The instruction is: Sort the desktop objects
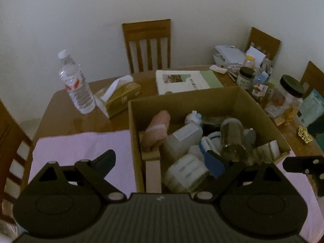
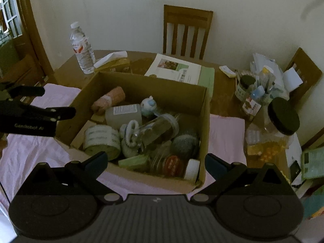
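Both black grippers, left and right, hang spread and empty over the brown cardboard box full of sorted clutter. Only the right wrist view shows a red-lidded jar at the box's near wall; only the left shows a gold ornament right of it.

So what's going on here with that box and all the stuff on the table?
Someone is tidying a table with a hand-held gripping tool in each hand. Both the left tool and the right tool hang open and empty above a cardboard box already filled with jars, a roll of tape and a pink rolled cloth. A water bottle, a tissue box and more jars are outside the box.
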Motion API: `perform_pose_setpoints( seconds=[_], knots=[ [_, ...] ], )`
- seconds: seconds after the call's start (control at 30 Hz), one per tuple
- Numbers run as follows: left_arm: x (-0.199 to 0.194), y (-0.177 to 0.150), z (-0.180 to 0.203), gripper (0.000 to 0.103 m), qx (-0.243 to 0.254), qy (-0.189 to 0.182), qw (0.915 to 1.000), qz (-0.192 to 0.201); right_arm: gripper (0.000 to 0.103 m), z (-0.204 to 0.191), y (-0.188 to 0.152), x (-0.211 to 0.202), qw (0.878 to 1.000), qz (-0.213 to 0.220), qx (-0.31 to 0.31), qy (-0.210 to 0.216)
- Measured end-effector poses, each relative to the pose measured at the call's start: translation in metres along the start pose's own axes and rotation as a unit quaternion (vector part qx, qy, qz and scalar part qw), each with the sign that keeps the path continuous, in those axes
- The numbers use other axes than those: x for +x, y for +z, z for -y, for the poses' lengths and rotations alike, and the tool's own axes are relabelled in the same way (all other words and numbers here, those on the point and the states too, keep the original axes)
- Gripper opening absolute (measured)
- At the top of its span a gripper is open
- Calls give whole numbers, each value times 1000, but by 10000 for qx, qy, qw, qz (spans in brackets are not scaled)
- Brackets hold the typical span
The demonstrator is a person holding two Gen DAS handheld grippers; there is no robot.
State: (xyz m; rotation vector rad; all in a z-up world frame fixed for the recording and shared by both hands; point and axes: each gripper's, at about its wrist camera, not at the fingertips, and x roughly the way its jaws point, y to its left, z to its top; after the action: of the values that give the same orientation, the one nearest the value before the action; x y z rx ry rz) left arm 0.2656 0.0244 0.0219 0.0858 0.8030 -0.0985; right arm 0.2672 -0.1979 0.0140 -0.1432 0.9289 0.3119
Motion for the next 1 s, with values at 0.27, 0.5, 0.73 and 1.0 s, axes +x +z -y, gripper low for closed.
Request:
perform_pose_setpoints(
  seconds=[0.27,0.5,0.73,1.0],
  knots=[
    [-14,-26,8,95,-96,293,9994,-164,103,-5,-10,-5,9993,-233,277,-21],
    [-27,-36,14,94,-339,116,9986,-380,103,-6,-17,-11,9970,-382,673,3],
    [-42,-36,24,94,-309,177,9987,-351,103,-8,-24,-20,9953,-458,850,-48],
    [-39,-33,23,94,-578,-183,9962,-620,103,-8,-28,-23,9951,-518,836,-101]
  ],
)
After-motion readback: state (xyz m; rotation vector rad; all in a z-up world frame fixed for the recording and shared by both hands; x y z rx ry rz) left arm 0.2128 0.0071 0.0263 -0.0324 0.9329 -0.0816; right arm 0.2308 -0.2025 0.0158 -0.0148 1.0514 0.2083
